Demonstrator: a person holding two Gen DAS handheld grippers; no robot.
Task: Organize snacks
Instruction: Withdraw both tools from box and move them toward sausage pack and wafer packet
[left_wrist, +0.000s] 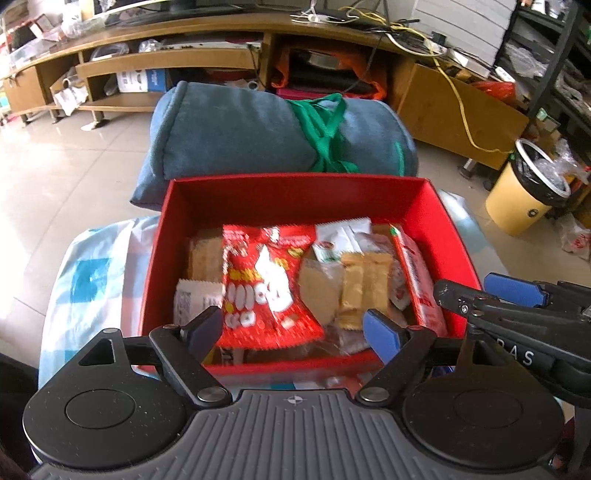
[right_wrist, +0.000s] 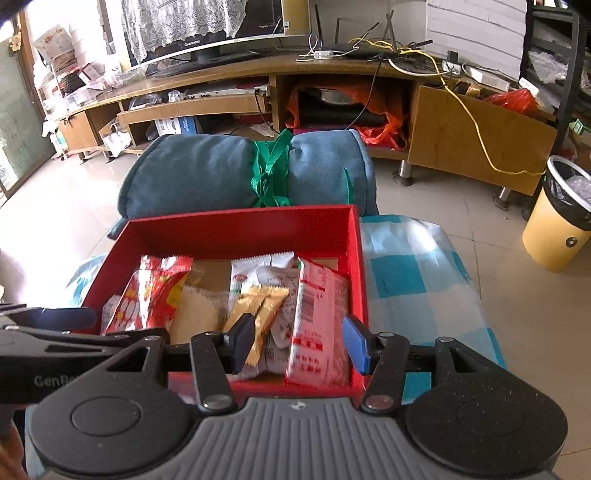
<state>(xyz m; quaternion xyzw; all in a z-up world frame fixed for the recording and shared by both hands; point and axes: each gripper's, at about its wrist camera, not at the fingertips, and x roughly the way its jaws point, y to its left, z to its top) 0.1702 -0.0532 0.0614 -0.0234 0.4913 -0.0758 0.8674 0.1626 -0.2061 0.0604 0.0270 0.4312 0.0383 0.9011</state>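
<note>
The red box (left_wrist: 295, 192), an open rectangular carton with matte walls, sits on a table covered in a glossy blue-and-white checked cloth (right_wrist: 413, 266). Snacks lie loose inside it: a crinkly red bag (left_wrist: 266, 288) printed with white shapes toward the left, a clear-wrapped pale round cake (left_wrist: 319, 291) beside it, a gold foil biscuit pack (left_wrist: 364, 284), a white sachet (left_wrist: 343, 230) with serrated ends near the back, and a long pink-red wrapper (right_wrist: 319, 317) standing against the right wall.

The left gripper (left_wrist: 299, 326) hovers over the box's near edge, jaws spread wide with nothing between the blue pads. The right gripper (right_wrist: 301, 341) hangs over the near right corner, its jaws parted more narrowly and also holding nothing; the pink-red wrapper lies below the gap.

Behind the box rests a soft rolled teal blanket (left_wrist: 236, 133) bound with green webbing straps (left_wrist: 327, 129). Farther off are a wooden TV console (right_wrist: 480, 122) with tangled cables and a yellow bin (right_wrist: 557, 229) with a black liner.

Motion blur smears the printing on the packets, and each gripper's body hides the box's front wall.
</note>
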